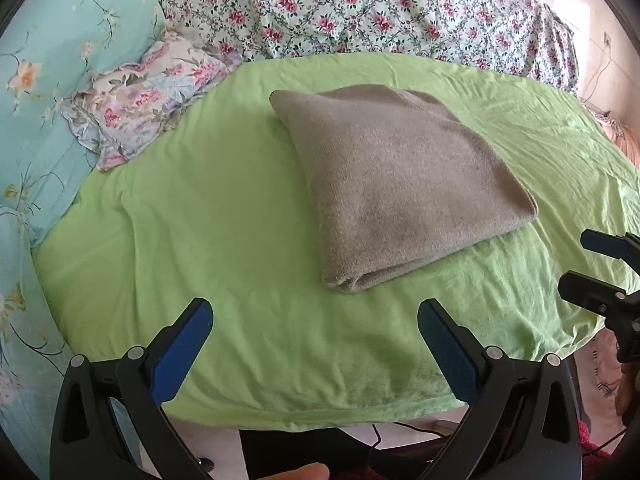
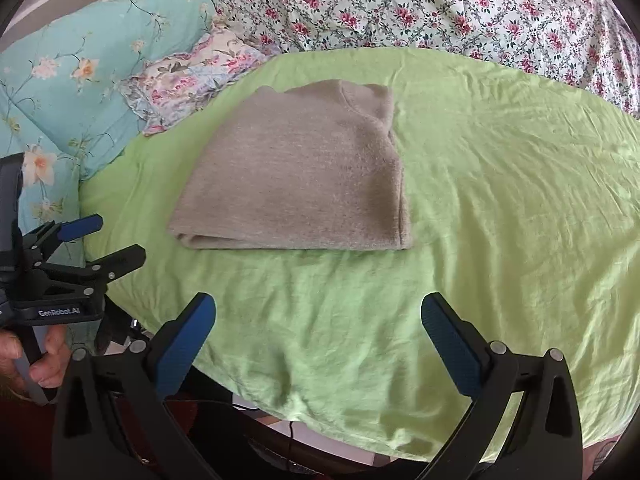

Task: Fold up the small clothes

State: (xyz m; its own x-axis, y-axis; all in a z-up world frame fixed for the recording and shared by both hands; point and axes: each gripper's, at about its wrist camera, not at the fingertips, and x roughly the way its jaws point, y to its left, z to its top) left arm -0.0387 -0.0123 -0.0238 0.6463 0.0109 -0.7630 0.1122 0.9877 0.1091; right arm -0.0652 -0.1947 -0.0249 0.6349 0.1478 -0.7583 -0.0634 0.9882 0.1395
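Holding both tools back at the near edge of the bed, I have nothing gripped. My left gripper (image 1: 314,320) has its blue-padded fingers spread wide over the bare lime-green cotton sheet (image 1: 224,264), and my right gripper (image 2: 318,316) is spread just as wide, pinching nothing.

The grey-beige knitted garment (image 1: 396,176) lies near the middle of that green sheet, well apart from both grippers. It sits as a compact, roughly square packet, with layered edges showing at its near corner in the left wrist view. From the right wrist view a curved neckline seam shows near its far edge, so I take it for a small sweater or top folded over itself. Its sides look fairly straight and no sleeve sticks out.

I judge the folding of this piece to be done, or nearly so; at most the near edge might want squaring. I see no other loose small garment on the green sheet. Beyond it lie a pale floral ruffled pillow (image 1: 148,100), a turquoise flowered quilt (image 1: 52,80) and a white quilt with pink roses (image 1: 360,8). Whether more clothes wait out of view I cannot tell.
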